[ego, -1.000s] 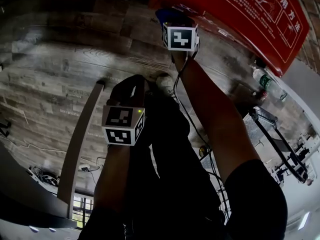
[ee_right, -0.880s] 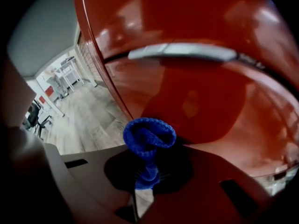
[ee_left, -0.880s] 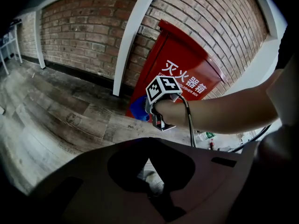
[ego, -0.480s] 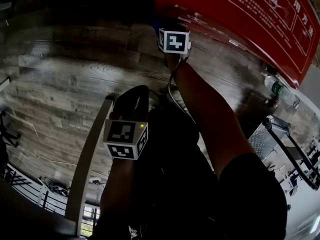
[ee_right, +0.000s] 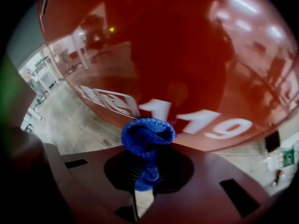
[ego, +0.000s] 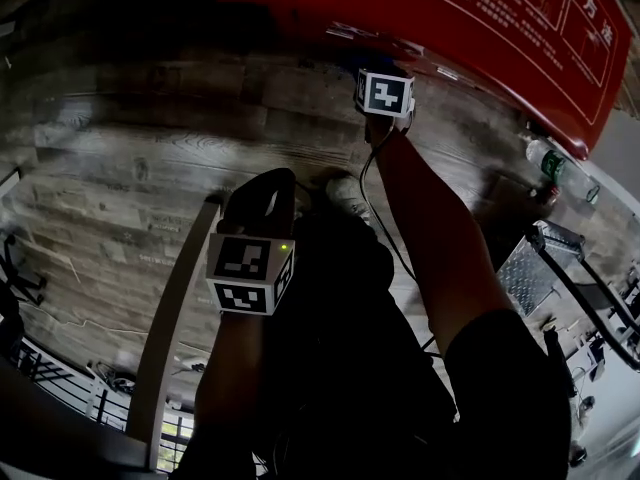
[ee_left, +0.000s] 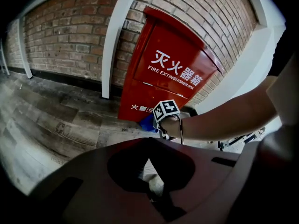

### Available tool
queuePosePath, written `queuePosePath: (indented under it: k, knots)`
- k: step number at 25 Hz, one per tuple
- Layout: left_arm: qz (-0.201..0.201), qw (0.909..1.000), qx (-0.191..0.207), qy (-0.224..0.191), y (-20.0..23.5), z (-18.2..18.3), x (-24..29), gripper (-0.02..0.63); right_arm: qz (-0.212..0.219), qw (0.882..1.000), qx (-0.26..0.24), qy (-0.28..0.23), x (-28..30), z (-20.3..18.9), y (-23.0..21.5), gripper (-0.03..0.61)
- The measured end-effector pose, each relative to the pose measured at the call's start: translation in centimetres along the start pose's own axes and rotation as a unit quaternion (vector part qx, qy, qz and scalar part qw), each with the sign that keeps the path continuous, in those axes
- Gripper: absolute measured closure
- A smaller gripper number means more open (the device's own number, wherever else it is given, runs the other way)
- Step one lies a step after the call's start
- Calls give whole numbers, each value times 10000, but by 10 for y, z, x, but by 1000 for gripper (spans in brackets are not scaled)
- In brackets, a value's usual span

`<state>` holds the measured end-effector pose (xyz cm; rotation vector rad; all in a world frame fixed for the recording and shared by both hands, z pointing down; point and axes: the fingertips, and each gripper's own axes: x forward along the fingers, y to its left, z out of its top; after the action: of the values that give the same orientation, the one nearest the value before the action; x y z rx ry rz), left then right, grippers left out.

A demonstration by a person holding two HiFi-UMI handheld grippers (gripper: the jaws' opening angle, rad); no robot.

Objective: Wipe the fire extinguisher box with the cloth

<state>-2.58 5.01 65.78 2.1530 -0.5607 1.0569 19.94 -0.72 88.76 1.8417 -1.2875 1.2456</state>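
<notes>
Red fire extinguisher box [ee_left: 168, 73] at the brick wall [ee_left: 70, 27], white print "FIRE EXTINGUISHER BOX" and "119", blue cloth [ee_right: 147, 134] low at its front by the "119", your right gripper [ee_right: 140, 181] clamped on it, your left gripper [ee_left: 149, 190] well apart, jaws together, empty.

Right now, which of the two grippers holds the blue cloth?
The right gripper: it pinches the blue cloth by the red box. The left gripper hangs back, shut on nothing.
</notes>
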Motion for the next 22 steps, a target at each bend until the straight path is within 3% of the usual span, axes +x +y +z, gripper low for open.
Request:
queuePosePath:
  k: [5, 8, 17, 22]
  knots:
    - [-149, 9996, 205, 129, -27, 1, 2, 620, -864, 9954, 361, 189, -31, -27, -95, 537]
    - [-234, 9994, 217, 166, -45, 7, -4, 620, -932, 9944, 487, 129, -61, -29, -115, 537]
    - [-437, 9988, 124, 179, -107, 37, -67, 618, 95, 9974, 91, -712, -216, 17, -54, 537]
    - [-382, 9988, 174, -240, -132, 92, -114, 620, 691, 9881, -70, -1375, -342, 64, -17, 535]
